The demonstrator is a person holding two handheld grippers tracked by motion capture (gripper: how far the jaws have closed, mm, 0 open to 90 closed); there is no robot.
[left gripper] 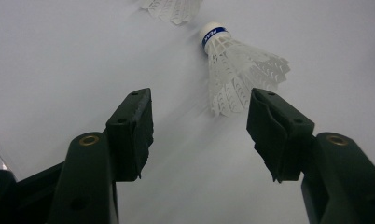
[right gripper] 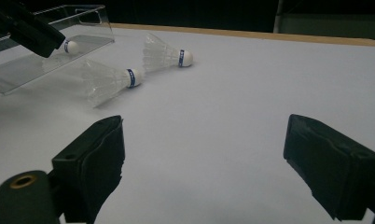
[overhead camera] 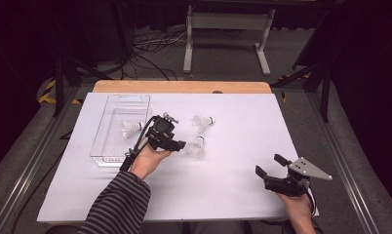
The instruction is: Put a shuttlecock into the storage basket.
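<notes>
Near the worktop's (overhead camera: 233,195) centre lies a white feathered shuttlecock with a blue-banded cork tip (overhead camera: 196,146), on its side, skirt flared. At its nine o'clock, the left tongs (left gripper: 199,121) stand open, nothing between them, the skirt just beyond their pads. At the shuttlecock's four o'clock, the right tongs (overhead camera: 271,165) rest wide open, holding nothing.

Table (overhead camera: 223,195): tray (overhead camera: 102,141) at left holding one shuttlecock (overhead camera: 131,128); two more shuttlecocks right of the tray, the near one (overhead camera: 196,146) just ahead of the left gripper (overhead camera: 177,145), the far one (overhead camera: 202,122) behind it; right gripper (overhead camera: 268,165) well apart at the right front.
</notes>
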